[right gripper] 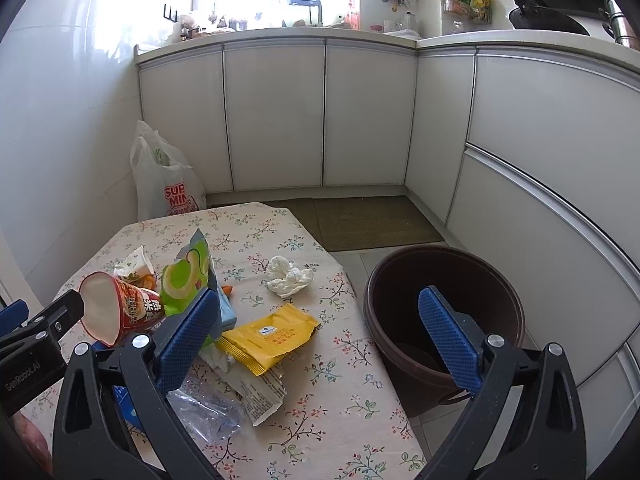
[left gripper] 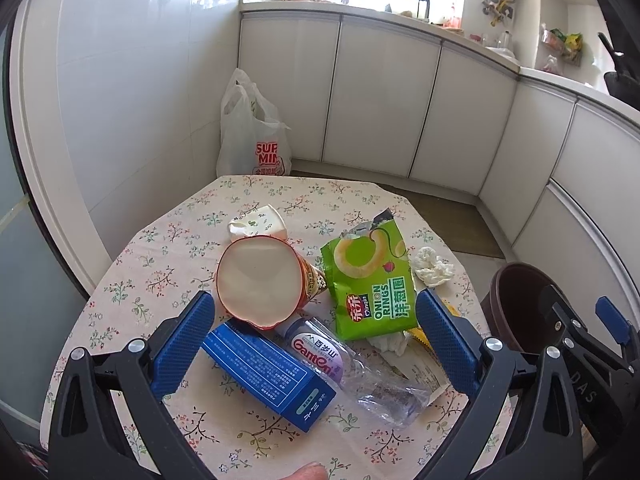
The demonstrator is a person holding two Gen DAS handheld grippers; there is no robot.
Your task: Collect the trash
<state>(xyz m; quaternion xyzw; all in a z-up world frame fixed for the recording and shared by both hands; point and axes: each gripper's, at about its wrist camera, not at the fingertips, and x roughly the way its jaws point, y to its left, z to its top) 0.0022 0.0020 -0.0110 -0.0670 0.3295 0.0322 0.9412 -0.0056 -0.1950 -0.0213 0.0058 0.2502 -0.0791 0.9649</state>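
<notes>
Trash lies on a floral-cloth table [left gripper: 160, 280]: a tipped red noodle cup [left gripper: 260, 280], a green onion-rings bag [left gripper: 372, 280], a blue box [left gripper: 268, 376], a crushed clear bottle [left gripper: 360, 376], a crumpled tissue [left gripper: 432, 266] and a yellow wrapper [right gripper: 272, 334]. A brown bin [right gripper: 444, 328] stands on the floor right of the table. My left gripper [left gripper: 316, 344] is open above the box and bottle, empty. My right gripper [right gripper: 320, 340] is open and empty, over the table's right edge, between the wrapper and the bin.
A white shopping bag [left gripper: 252, 136] stands on the floor beyond the table against the wall. White kitchen cabinets [right gripper: 276, 116] run along the back and right. A green floor mat [right gripper: 368, 220] lies before them. A torn white carton [left gripper: 260, 222] lies behind the cup.
</notes>
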